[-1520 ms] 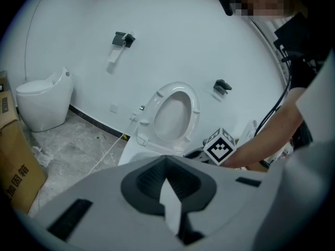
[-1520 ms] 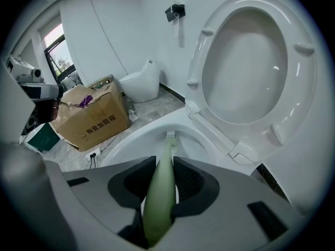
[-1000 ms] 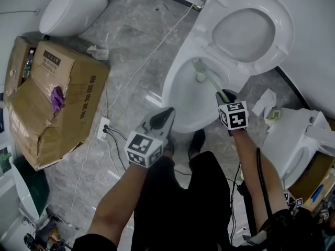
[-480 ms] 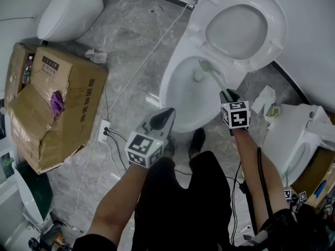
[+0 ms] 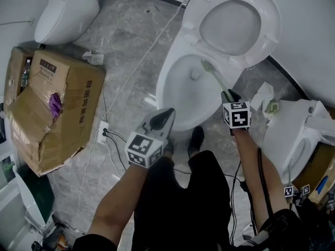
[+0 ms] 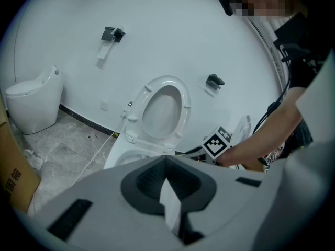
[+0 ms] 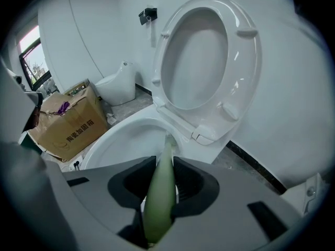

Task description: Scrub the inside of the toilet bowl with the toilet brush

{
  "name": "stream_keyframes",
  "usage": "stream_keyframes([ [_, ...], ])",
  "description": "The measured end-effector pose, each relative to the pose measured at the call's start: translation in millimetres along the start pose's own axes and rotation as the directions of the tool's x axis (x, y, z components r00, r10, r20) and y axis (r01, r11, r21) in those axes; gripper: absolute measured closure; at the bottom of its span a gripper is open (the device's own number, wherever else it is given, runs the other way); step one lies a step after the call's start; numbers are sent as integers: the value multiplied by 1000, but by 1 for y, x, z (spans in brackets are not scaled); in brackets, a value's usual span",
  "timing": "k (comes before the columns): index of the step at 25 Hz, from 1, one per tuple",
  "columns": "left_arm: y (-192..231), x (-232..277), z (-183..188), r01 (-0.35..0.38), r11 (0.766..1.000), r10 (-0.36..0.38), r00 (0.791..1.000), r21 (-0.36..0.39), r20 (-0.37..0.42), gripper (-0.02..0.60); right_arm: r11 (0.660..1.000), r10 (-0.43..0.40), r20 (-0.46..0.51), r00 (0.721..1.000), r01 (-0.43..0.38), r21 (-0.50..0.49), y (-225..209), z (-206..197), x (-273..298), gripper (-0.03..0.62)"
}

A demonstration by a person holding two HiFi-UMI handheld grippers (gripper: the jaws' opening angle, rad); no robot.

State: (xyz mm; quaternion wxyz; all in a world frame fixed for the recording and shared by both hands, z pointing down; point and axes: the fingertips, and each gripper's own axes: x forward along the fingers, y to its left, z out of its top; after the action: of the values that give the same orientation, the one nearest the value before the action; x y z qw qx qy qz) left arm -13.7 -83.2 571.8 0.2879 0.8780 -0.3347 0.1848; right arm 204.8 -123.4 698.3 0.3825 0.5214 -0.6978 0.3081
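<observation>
The white toilet bowl (image 5: 183, 95) stands open with its seat and lid (image 5: 230, 22) raised. My right gripper (image 5: 227, 95) is shut on the pale green handle of the toilet brush (image 5: 217, 80). The brush head (image 5: 205, 65) sits inside the bowl by the back rim. In the right gripper view the handle (image 7: 162, 187) runs out between the jaws of the right gripper (image 7: 163, 167) down into the bowl (image 7: 123, 143). My left gripper (image 5: 165, 112) hovers shut and holding nothing over the bowl's near left edge. In the left gripper view, the left gripper (image 6: 168, 192) faces the raised lid (image 6: 162, 109).
A cardboard box (image 5: 52, 109) lies on the marble floor at left, with a second toilet (image 5: 65, 7) beyond it. A white cable (image 5: 131, 72) runs to a power strip (image 5: 103, 131). Another white fixture (image 5: 293, 135) and crumpled paper (image 5: 263, 98) are at right.
The brush head has slid a little from the drain hole toward the bowl's back rim, and the right gripper shifted with it. The left gripper has stayed where it was.
</observation>
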Motion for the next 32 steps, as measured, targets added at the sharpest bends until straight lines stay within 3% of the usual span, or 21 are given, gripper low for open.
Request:
stream_keyframes([
  [32, -21, -30, -11, 33, 999, -32, 999, 29, -21, 572, 996, -58, -62, 996, 63, 68, 8, -65, -44, 485],
])
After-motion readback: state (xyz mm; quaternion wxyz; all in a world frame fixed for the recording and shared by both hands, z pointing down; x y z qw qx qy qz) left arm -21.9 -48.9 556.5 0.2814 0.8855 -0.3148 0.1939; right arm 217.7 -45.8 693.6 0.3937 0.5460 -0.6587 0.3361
